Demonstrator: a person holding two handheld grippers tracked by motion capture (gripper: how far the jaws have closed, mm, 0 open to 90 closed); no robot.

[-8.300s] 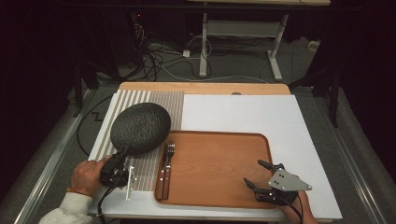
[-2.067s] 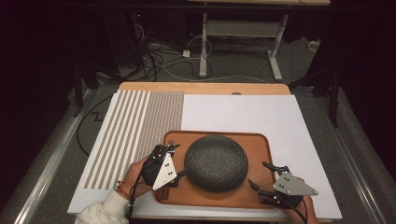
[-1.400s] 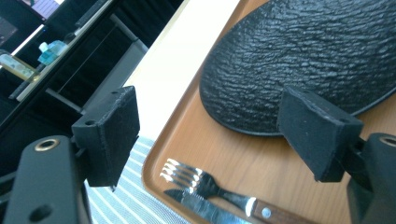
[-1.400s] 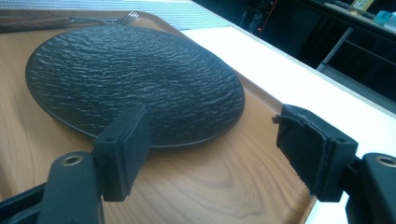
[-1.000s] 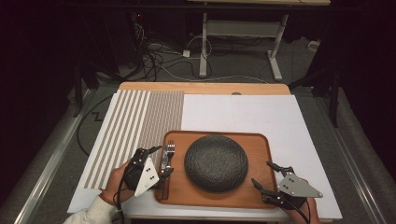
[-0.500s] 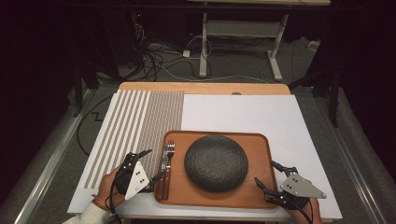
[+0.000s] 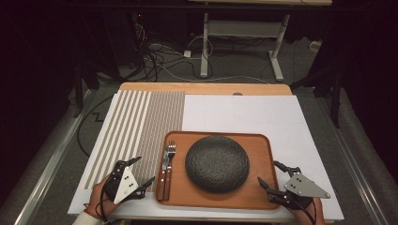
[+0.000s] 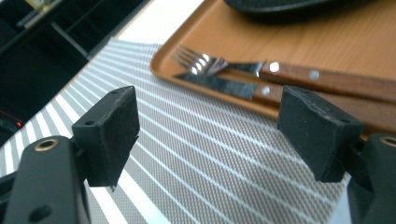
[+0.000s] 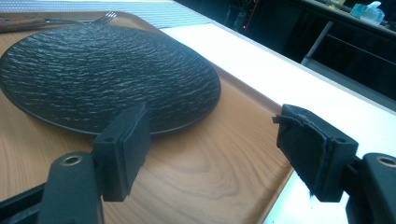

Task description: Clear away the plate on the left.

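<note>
The left gripper (image 7: 133, 176) is at the near left corner of the desk, over the striped mat (image 7: 141, 126), just beside the left edge of the tray (image 7: 263, 197). Its jaws are wide apart and hold nothing. A little while ago it was carrying the plate (image 7: 217, 163); then it let go and pulled back off the tray. So the plate is now set down and free.

The right gripper (image 7: 274, 180) sits at the near right corner of the tray. Its jaws are wide too, with one over the wood and one past the tray's right edge. It has hardly moved.

A bit farther in, the dark round plate lies flat in the middle of the tray. The fork (image 7: 170, 157) and knife (image 7: 164, 164) lie side by side along the tray's left edge, just beside the plate but not touching it.

I think the place setting looks done, with both grippers backing off.

Past the tray lie the white board (image 7: 244, 112) and the far wooden edge (image 7: 202, 88) of the desk.
</note>
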